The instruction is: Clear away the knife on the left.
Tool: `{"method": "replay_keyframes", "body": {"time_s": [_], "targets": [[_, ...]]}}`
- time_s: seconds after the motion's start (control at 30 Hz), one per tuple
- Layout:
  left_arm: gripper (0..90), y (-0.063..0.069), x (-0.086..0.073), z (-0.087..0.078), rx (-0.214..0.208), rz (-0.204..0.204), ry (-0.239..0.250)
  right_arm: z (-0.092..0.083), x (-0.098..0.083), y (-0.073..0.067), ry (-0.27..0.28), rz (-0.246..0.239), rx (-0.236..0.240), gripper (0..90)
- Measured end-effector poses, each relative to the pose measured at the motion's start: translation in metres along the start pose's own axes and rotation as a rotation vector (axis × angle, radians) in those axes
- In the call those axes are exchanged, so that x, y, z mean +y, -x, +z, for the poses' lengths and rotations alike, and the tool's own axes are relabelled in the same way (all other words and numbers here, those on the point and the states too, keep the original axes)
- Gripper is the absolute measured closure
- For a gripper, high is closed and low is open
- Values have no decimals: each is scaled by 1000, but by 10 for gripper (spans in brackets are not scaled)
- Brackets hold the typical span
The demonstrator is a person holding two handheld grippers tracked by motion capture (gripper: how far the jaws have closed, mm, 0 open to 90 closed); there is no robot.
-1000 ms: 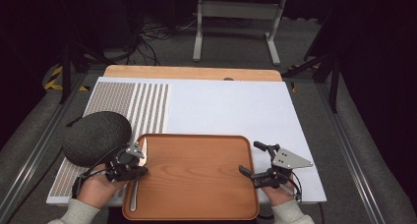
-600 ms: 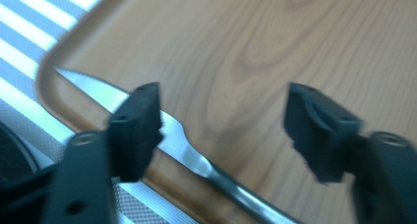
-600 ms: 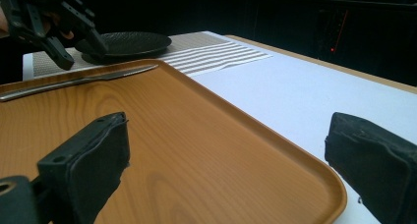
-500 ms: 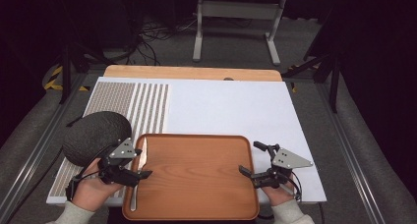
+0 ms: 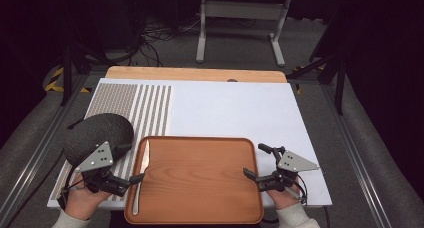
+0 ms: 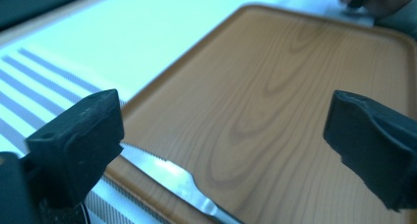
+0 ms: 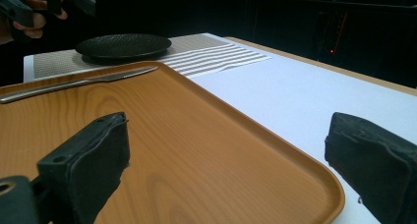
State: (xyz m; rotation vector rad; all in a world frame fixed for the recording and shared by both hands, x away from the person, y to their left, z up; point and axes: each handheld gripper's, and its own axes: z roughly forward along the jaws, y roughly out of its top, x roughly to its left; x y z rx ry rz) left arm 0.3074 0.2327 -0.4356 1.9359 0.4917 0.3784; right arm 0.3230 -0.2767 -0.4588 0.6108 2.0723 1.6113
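Knife (image 5: pixel 140 175): silver table knife lying flat along the 9 o'clock edge of the wooden tray (image 5: pixel 200 208), blade twd 12 o'clock, handle twd 6. In the left gripper view the serrated blade (image 6: pixel 162 172) rests just inside the tray rim (image 6: pixel 147 94), below and betw. the jaws, untouched.

Left gripper (image 5: pixel 132 163): at approx. 8 o'clock of the tray, just beside the knife. Jaws have just been opening; now wide apart, nothing betw. the pads, knife free on the tray.

Right gripper (image 5: pixel 254 161): at approx. 4 o'clock of the tray, over its rim; jaws wide, nothing held. Right gripper view: tray corner (image 7: pixel 314 184) betw. the jaws, knife (image 7: pixel 74 84) at the far edge.

Plate (image 5: pixel 97 135): dark, textured, round; at approx. 10 o'clock of the tray, near its corner, partly on the striped section of the white mat (image 5: pixel 230 113).

Table (image 5: pixel 195 74): wooden edge visible at 12 o'clock beyond the mat.

No legible brand, label or writing on the tray, the knife or the mat.
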Motion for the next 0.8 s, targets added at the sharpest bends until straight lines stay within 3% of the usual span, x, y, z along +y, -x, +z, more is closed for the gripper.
{"method": "replay_keyframes", "body": {"time_s": [0.03,0.1,0.13,0.17,0.2,0.33,0.47,0.57,0.8], "targets": [[15,0,-2,-2,-1,-1,16,0,0,0,0,1,2,38],[8,0,-13,-9,7,-9,96,0,0,0,1,1,1,37],[6,0,-13,-9,7,-9,96,0,0,0,2,1,1,38],[4,-1,-20,-14,14,-10,153,0,0,0,3,1,0,37],[3,-1,-20,-14,14,-10,153,0,0,0,3,1,0,37],[1,-2,-33,-20,58,-16,227,0,0,0,5,4,-1,37],[2,-3,-45,-16,95,-17,242,0,0,0,4,7,-2,37],[2,-5,-48,-16,91,-34,251,0,0,1,7,10,-2,37],[1,-4,-48,-11,84,-38,191,-2,0,2,13,13,-1,36]]}}
